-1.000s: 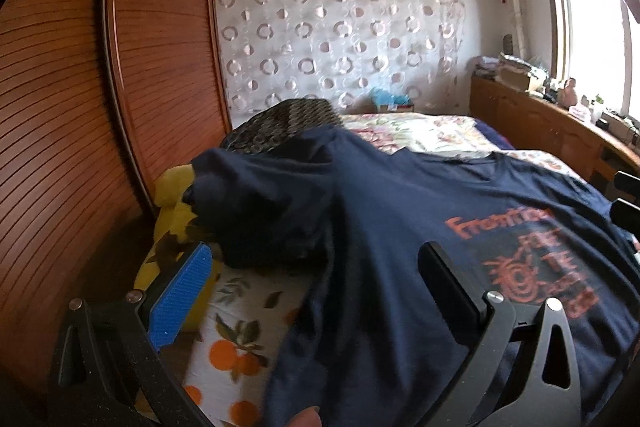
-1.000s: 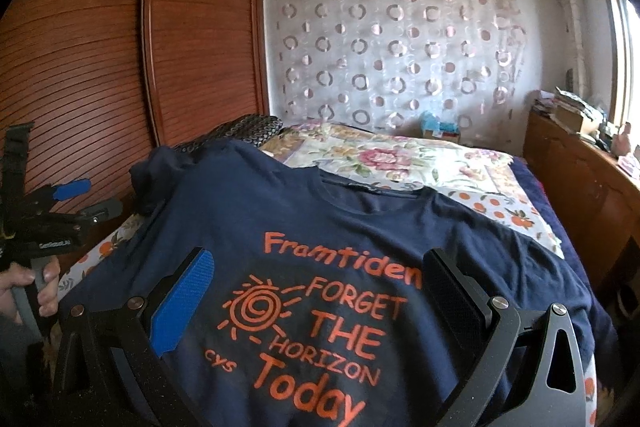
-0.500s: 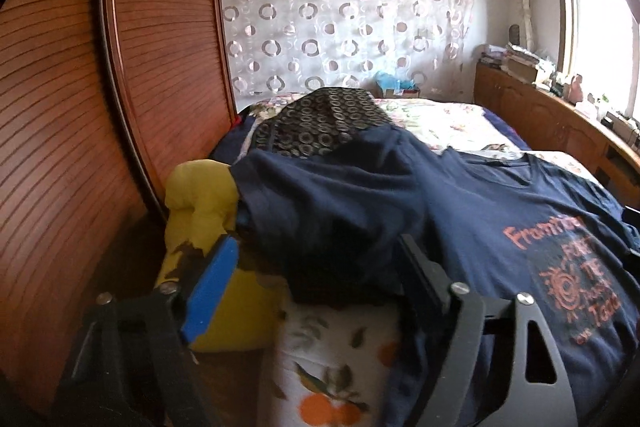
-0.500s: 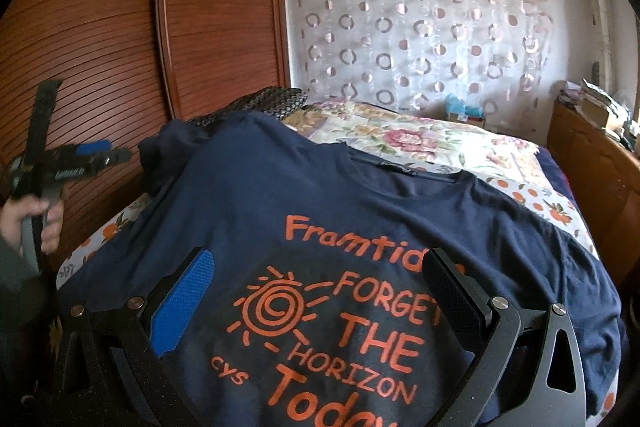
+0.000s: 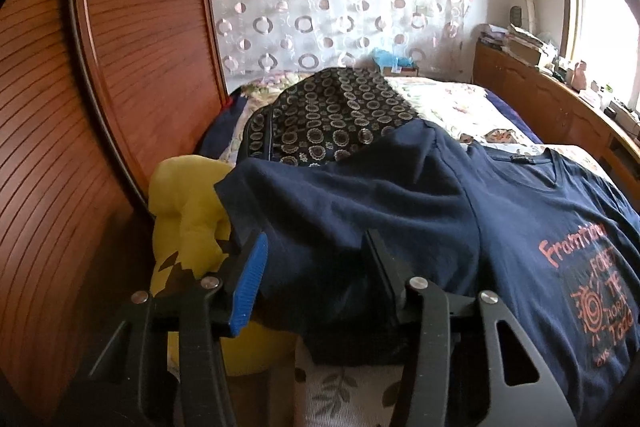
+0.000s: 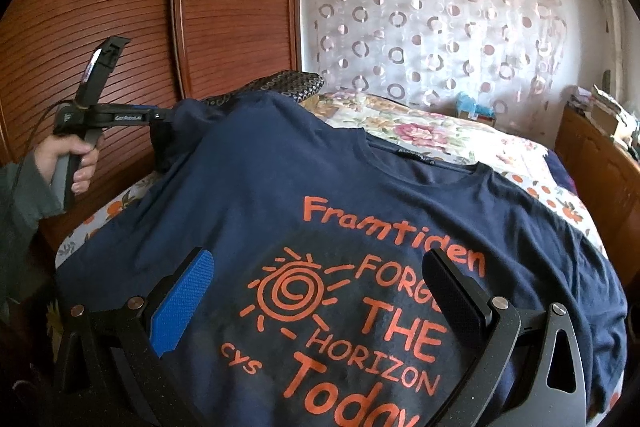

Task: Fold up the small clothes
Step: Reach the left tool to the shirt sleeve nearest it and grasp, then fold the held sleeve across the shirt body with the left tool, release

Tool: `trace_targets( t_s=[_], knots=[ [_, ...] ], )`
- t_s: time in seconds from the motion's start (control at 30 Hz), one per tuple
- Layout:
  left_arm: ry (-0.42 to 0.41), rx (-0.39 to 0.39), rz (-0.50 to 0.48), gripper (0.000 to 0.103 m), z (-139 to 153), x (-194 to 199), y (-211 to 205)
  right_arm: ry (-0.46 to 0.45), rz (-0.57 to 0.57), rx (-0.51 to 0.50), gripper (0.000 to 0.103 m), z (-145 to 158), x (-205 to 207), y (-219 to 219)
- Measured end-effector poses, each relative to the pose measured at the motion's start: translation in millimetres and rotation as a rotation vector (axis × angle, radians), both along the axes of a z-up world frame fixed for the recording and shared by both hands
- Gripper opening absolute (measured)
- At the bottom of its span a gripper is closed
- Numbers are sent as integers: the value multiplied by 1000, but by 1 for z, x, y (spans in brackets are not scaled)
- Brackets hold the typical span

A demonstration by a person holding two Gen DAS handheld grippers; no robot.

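Note:
A navy T-shirt (image 6: 360,195) with orange print lies face up on the bed. It also shows in the left wrist view (image 5: 500,227). Its left sleeve (image 5: 320,211) hangs over a yellow plush toy at the bed's left edge. My left gripper (image 5: 314,251) is partly open, its fingers on either side of the sleeve's hem without pinching it. It also shows in the right wrist view (image 6: 160,115), at the sleeve. My right gripper (image 6: 316,275) is open and empty, hovering over the printed chest.
A yellow plush toy (image 5: 188,223) and a black patterned cushion (image 5: 328,119) lie at the bed's left side. A wooden slatted wardrobe (image 5: 100,87) stands close on the left. A floral bedspread (image 6: 440,131) covers the bed. A wooden cabinet (image 5: 560,107) runs along the right.
My left gripper has moved left and forward to the sleeve and its jaws have narrowed around the hem. My right gripper has moved closer to the print.

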State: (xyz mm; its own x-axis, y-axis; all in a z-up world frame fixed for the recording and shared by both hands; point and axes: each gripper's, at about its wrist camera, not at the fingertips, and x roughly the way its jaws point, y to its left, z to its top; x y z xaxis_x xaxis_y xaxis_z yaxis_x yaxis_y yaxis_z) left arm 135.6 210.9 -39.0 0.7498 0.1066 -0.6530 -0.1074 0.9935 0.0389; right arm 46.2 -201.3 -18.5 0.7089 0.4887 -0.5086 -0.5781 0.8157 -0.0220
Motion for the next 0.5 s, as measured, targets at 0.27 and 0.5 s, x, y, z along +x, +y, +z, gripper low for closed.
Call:
trace_targets(
  t_s=[0.27,0.5],
  knots=[
    [15,-3,-19,2,-1,14,2,-11,-1,-11,103,-1,-2,4],
    [-70,56,-42,1,30,-2,-12,2,-1,-8,103,-1,1,5]
  ],
)
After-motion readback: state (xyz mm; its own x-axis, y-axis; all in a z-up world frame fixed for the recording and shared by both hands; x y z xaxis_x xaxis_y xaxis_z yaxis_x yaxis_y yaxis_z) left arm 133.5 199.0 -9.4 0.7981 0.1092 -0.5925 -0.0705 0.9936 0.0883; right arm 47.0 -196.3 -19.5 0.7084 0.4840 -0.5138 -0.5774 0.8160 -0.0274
